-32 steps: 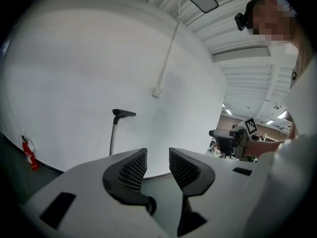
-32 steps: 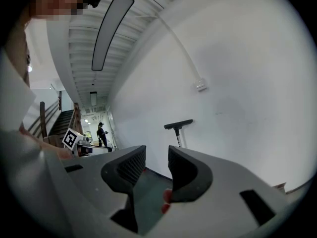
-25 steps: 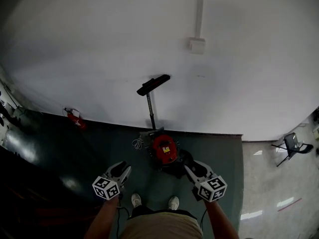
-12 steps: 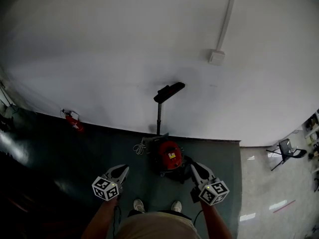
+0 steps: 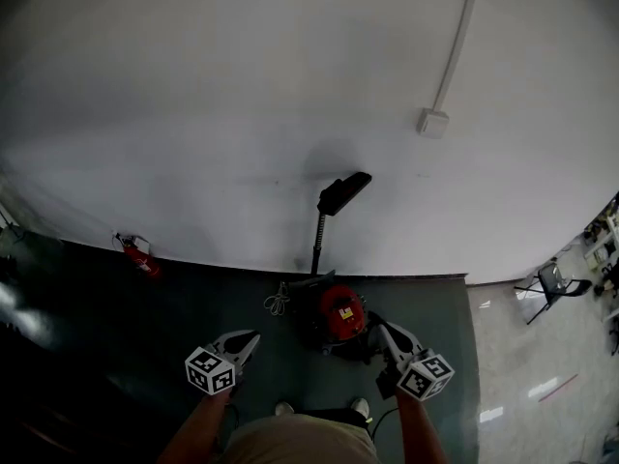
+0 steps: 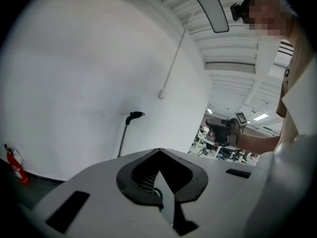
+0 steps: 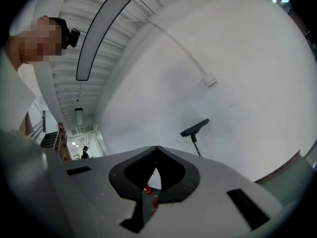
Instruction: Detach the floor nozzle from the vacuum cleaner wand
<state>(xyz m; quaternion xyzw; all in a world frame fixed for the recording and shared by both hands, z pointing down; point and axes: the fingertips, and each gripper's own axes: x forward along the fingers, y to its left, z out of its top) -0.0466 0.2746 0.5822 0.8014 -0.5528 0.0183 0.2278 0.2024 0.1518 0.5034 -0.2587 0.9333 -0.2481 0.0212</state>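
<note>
- Leaning on the wall (image 5: 193,114) at twelve o'clock, the floor nozzle (image 5: 344,192) sits attached to the wand (image 5: 317,244), above the red canister (image 5: 340,314).
- Left gripper (image 5: 250,336) and right gripper (image 5: 384,328): jaws together, empty; detaching not begun.

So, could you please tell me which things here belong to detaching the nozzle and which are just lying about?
For the job: floor nozzle, wand, red vacuum cleaner, left gripper and right gripper, both shut and empty.

Lying about: fire extinguisher, chair, wall box.
</note>
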